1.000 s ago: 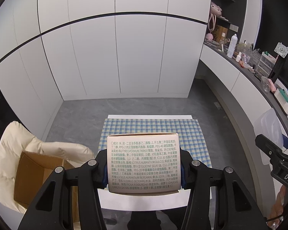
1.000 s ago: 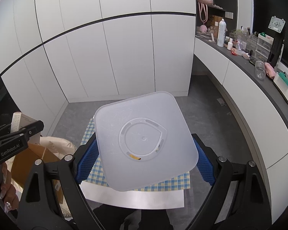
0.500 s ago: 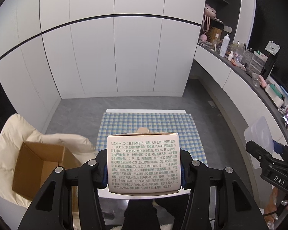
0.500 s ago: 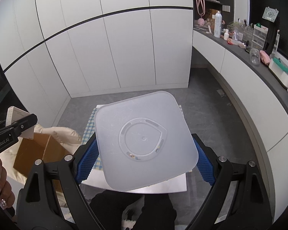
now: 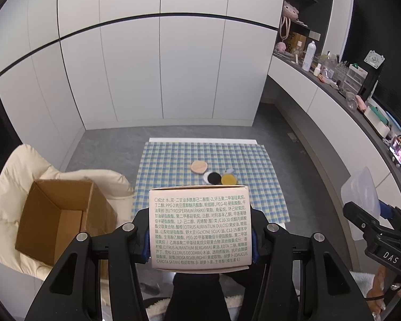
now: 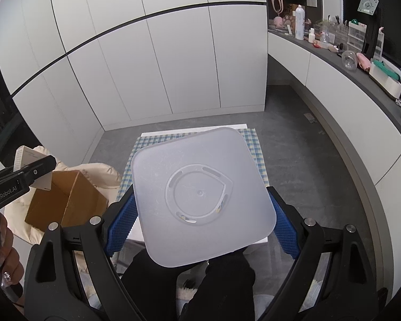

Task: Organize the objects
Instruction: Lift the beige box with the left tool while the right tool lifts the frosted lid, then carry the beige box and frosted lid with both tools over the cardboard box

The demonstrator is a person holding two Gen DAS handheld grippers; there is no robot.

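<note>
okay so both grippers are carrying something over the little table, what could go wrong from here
1. The frosted plastic container fills the right gripper's view and hides most of the checkered cloth, so setting it down is nearly blind.
2. The round pads lie loose on the cloth; a container or the printed carton coming down could land on or scatter them.
3. The cardboard box sits on a soft cushioned chair, so it might tip if bumped.

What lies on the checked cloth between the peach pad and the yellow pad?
In the left wrist view, a white pad and a black pad overlapping it lie between the peach pad and yellow pad.
</note>
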